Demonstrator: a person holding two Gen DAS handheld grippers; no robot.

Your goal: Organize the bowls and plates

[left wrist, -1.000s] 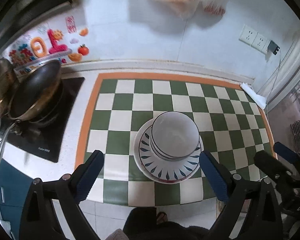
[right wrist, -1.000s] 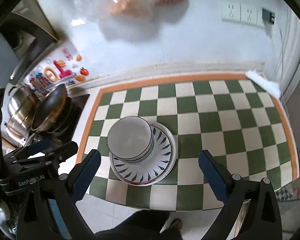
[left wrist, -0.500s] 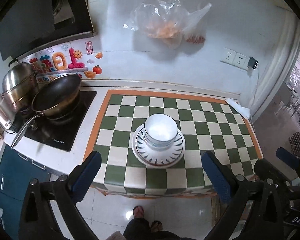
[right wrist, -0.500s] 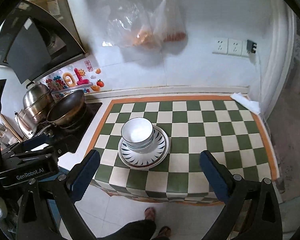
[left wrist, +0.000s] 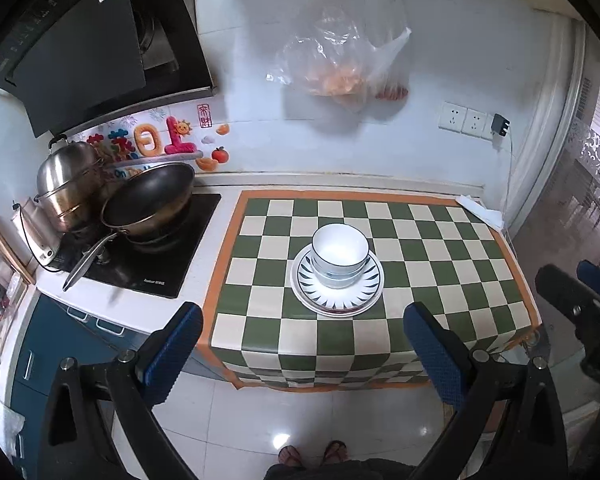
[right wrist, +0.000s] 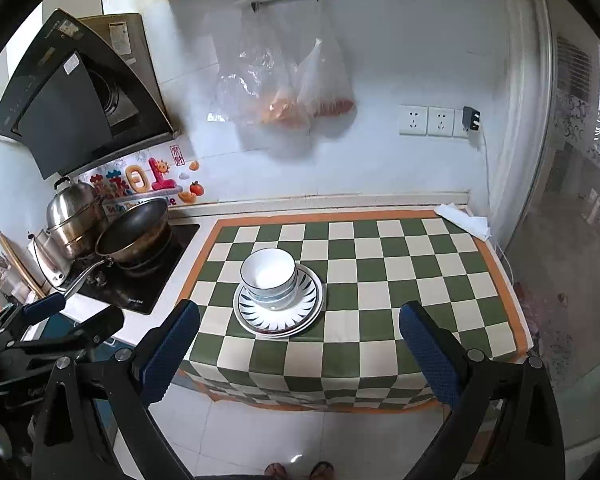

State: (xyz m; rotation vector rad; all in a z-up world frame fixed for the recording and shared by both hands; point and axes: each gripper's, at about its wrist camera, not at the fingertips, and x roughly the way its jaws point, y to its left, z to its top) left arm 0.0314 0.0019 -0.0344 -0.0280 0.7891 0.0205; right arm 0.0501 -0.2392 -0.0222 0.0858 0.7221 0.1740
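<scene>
White bowls (left wrist: 340,254) with blue rims are nested on a stack of white plates (left wrist: 337,297) with dark petal marks, in the middle of the green and white checked cloth (left wrist: 440,264). The same bowls (right wrist: 269,276) and plates (right wrist: 278,312) show in the right wrist view. My left gripper (left wrist: 302,346) is open and empty, held well back from the counter's front edge. My right gripper (right wrist: 300,344) is also open and empty, equally far back. Each gripper shows at the edge of the other's view.
A black wok (left wrist: 148,200), a steel pot (left wrist: 66,182) and a kettle sit on the black hob (left wrist: 140,256) at the left. Plastic bags (left wrist: 340,60) hang on the wall. A folded white cloth (left wrist: 480,208) lies at the counter's back right corner. Tiled floor lies below.
Both grippers have pulled back and up, away from the stack, so the counter now looks small and the floor and feet show. The bowls and plates have not moved.
</scene>
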